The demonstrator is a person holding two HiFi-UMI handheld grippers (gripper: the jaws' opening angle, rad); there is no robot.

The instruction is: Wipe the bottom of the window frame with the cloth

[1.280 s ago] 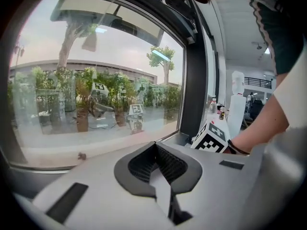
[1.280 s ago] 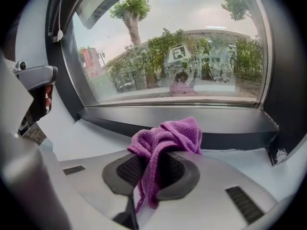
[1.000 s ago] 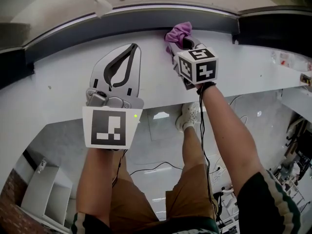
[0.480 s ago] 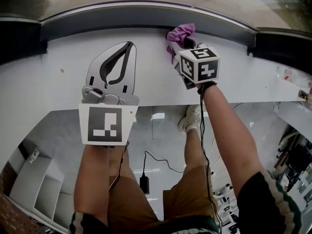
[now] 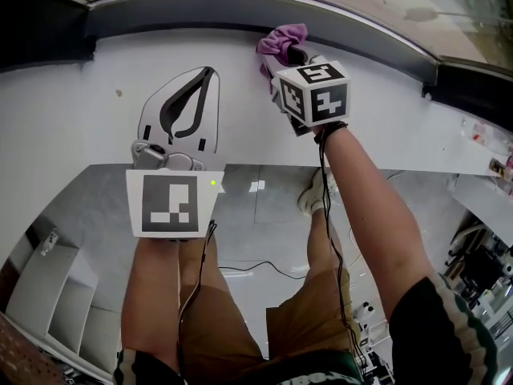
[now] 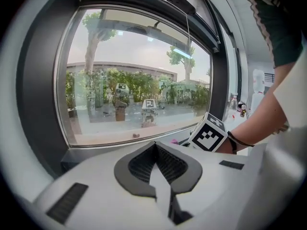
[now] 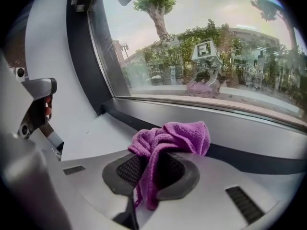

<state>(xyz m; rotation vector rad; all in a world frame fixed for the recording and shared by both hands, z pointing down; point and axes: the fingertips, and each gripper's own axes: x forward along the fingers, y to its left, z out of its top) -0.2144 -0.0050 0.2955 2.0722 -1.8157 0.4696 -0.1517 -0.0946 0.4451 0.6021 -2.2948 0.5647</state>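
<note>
A purple cloth (image 5: pixel 280 40) is bunched against the dark grey bottom of the window frame (image 5: pixel 176 14). My right gripper (image 5: pixel 286 56) is shut on it, its marker cube just behind. In the right gripper view the cloth (image 7: pixel 178 136) spills out over the jaws of the right gripper (image 7: pixel 160 153), touching the sloped grey frame bottom (image 7: pixel 240 128) under the glass. My left gripper (image 5: pixel 207 72) hovers over the white sill (image 5: pixel 80 119) to the left, shut on nothing. In the left gripper view the left gripper (image 6: pixel 156 145) points at the window frame (image 6: pixel 76 157).
The sill's front edge drops to a grey floor with black cables (image 5: pixel 256 267) and the person's legs. A white shelf unit (image 5: pixel 48 295) stands at lower left and clutter at the right (image 5: pixel 481 271). A window handle (image 7: pixel 38 99) sticks out at the left of the frame.
The right gripper has slid the cloth leftward along the frame bottom, further from the frame's right corner. The left gripper has drifted left with it and stays shut.
</note>
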